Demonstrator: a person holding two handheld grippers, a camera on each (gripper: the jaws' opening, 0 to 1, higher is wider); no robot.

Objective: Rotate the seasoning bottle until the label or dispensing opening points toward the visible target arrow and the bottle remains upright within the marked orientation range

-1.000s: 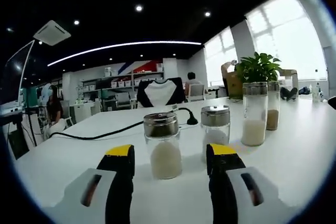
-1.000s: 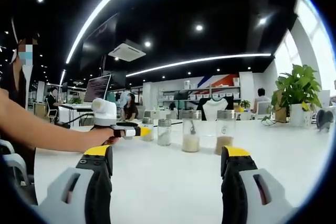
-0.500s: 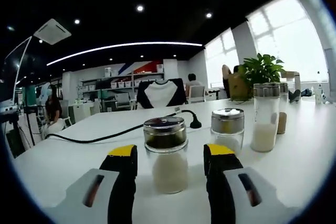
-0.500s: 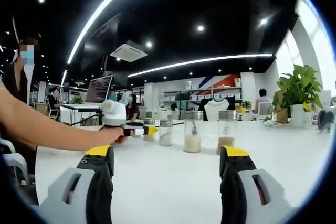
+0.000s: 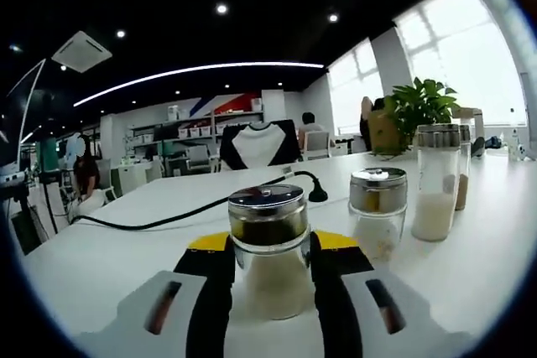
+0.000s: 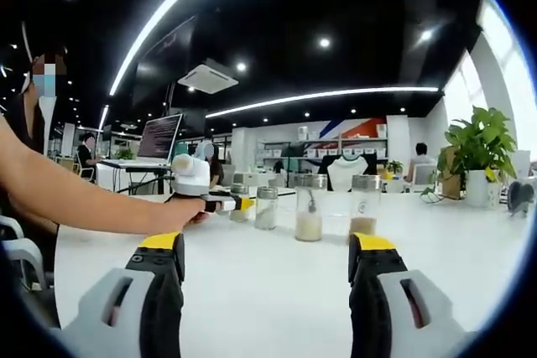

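Our left gripper point(image 5: 270, 270) clamps its jaws on the seasoning bottle point(image 5: 268, 249); our right gripper point(image 6: 265, 278) hangs with jaws wide apart, well short of it.

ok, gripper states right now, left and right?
Left gripper: fingers closed around the short glass seasoning bottle with a steel lid, holding it upright.
Right gripper: open, holding nothing.

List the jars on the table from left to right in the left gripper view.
Short jar between the left claw's jaws → second short jar → tall jar of white grains → tall jar behind it.
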